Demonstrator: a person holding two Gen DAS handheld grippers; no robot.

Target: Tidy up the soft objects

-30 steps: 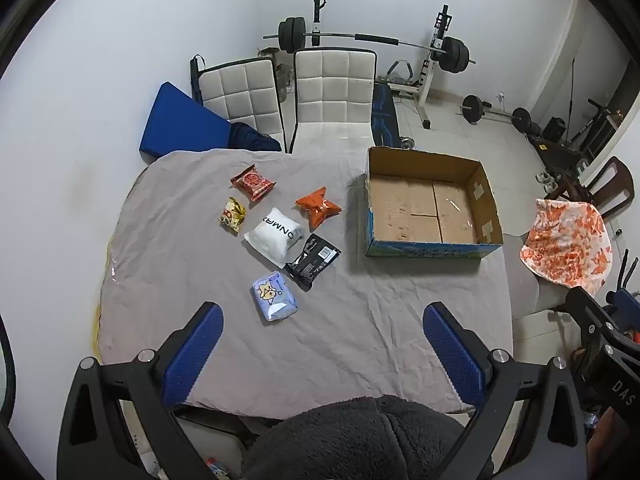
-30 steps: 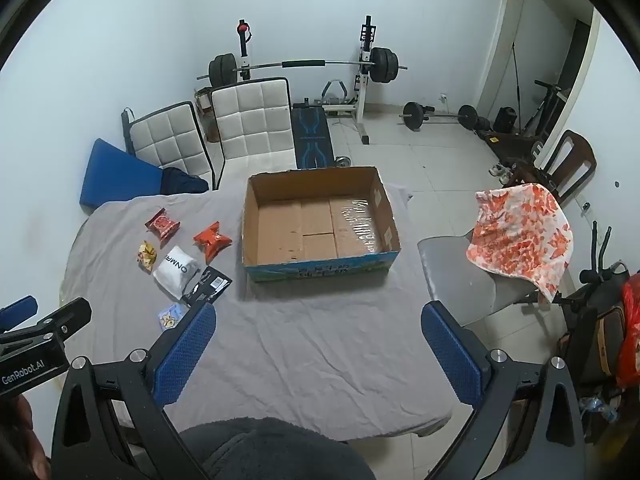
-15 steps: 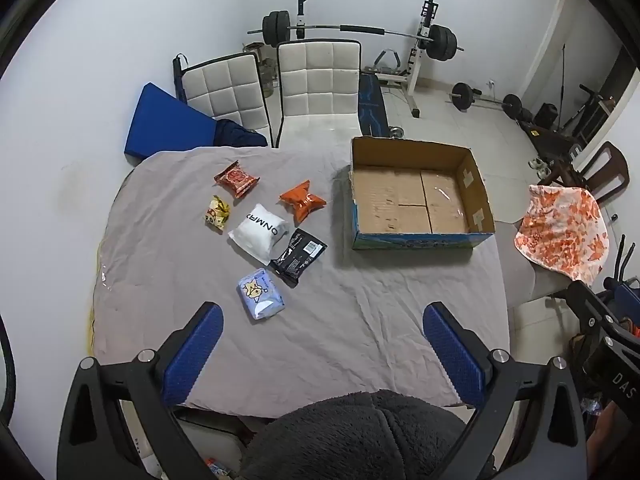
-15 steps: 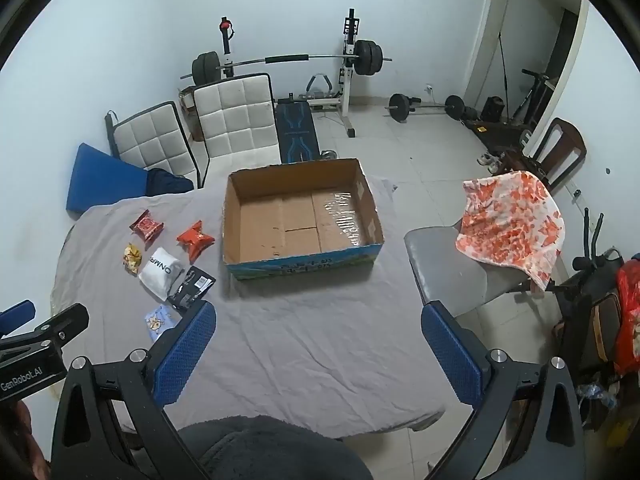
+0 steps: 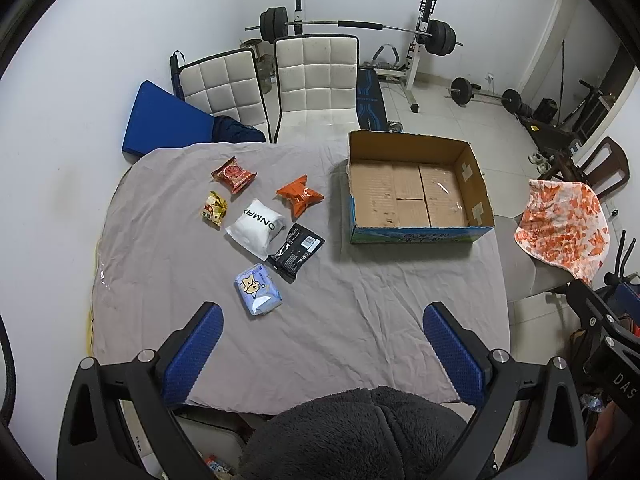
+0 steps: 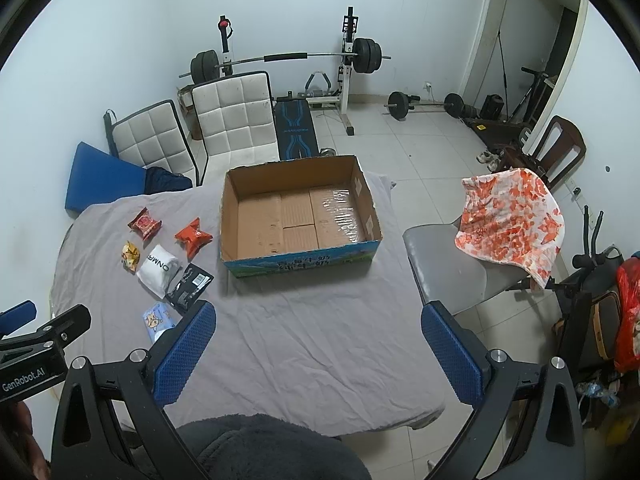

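Note:
Several soft packets lie on the grey-clothed table (image 5: 340,320): a red one (image 5: 233,174), a yellow one (image 5: 215,208), an orange one (image 5: 299,195), a white pouch (image 5: 257,227), a black one (image 5: 296,251) and a light blue one (image 5: 257,289). An open, empty cardboard box (image 5: 416,190) stands to their right, also in the right wrist view (image 6: 298,216). My left gripper (image 5: 322,356) is open and empty, high above the table's near edge. My right gripper (image 6: 316,354) is open and empty, high above the near right side.
Two white padded chairs (image 5: 316,84) and a blue cushion (image 5: 164,124) stand behind the table. A grey chair with an orange-patterned cloth (image 6: 512,220) stands right of it. Weight bench and barbells (image 6: 288,60) are at the back wall.
Both views have shifted slightly, as the grippers drift high above the table. The packets and box have not moved. Both grippers stay open.

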